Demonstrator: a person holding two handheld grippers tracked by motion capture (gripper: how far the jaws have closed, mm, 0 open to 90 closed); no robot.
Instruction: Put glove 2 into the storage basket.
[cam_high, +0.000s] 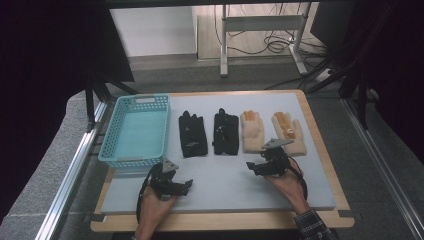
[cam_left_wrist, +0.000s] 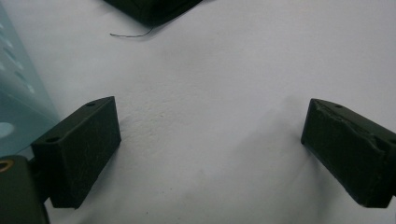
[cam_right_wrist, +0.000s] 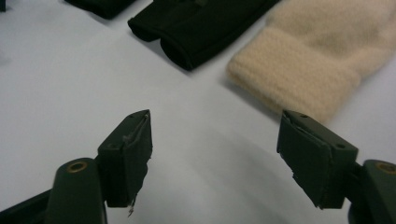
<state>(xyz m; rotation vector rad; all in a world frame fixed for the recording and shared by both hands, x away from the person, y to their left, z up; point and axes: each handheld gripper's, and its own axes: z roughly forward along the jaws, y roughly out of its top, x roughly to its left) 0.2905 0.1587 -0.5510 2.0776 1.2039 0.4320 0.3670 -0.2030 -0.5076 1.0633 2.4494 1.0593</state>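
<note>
Both claws hover empty over the bench (cam_high: 225, 185): left claw (cam_high: 187, 184) wide, right claw (cam_high: 251, 167) wide near the cream glove (cam_right_wrist: 317, 51).

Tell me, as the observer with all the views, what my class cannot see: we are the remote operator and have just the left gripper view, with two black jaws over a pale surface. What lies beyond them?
Observer: Four gloves lie in a row: two black gloves and two cream gloves.
Operator: Is there a container?
Observer: Yes, a turquoise basket stands left of the gloves, with nothing in it.
Operator: Where is the other gripper?
Observer: The right gripper is just before the cream gloves, jaws apart with nothing between them.
Operator: And ours?
Observer: The left gripper is near the basket's front corner.
</note>
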